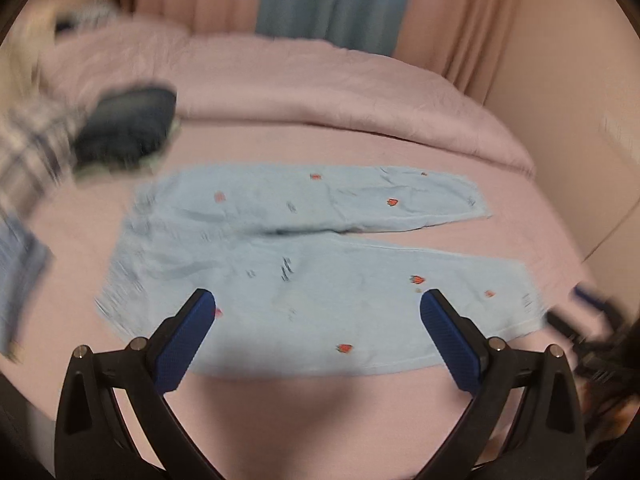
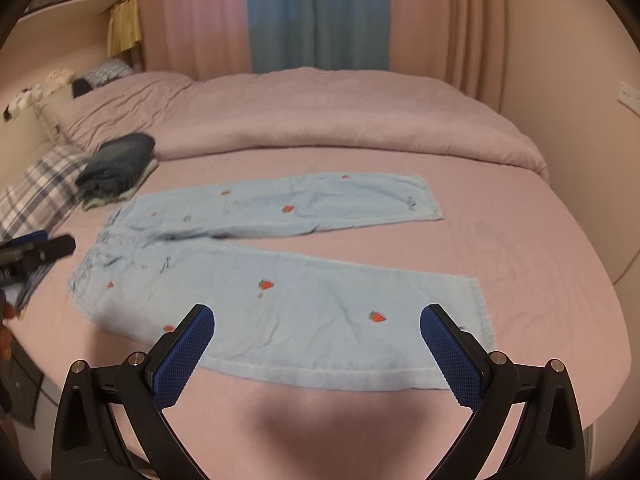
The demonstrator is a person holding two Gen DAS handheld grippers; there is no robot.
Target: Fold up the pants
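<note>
The strawberry-print pants [image 2: 280, 276] lie flat, long axis left-to-right across mid-frame, just beyond both spread, empty grippers, right gripper [image 2: 317, 316] nearest the cuff, left gripper [image 1: 318, 302] toward the waistband.

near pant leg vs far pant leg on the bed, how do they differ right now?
The near leg lies right ahead of the open right gripper; the far leg lies beyond it, toward the duvet. The near leg's hem sits further right than the far leg's. They splay apart toward the hems, meeting at the waist. Both lie flat, light blue with strawberry prints.
</note>
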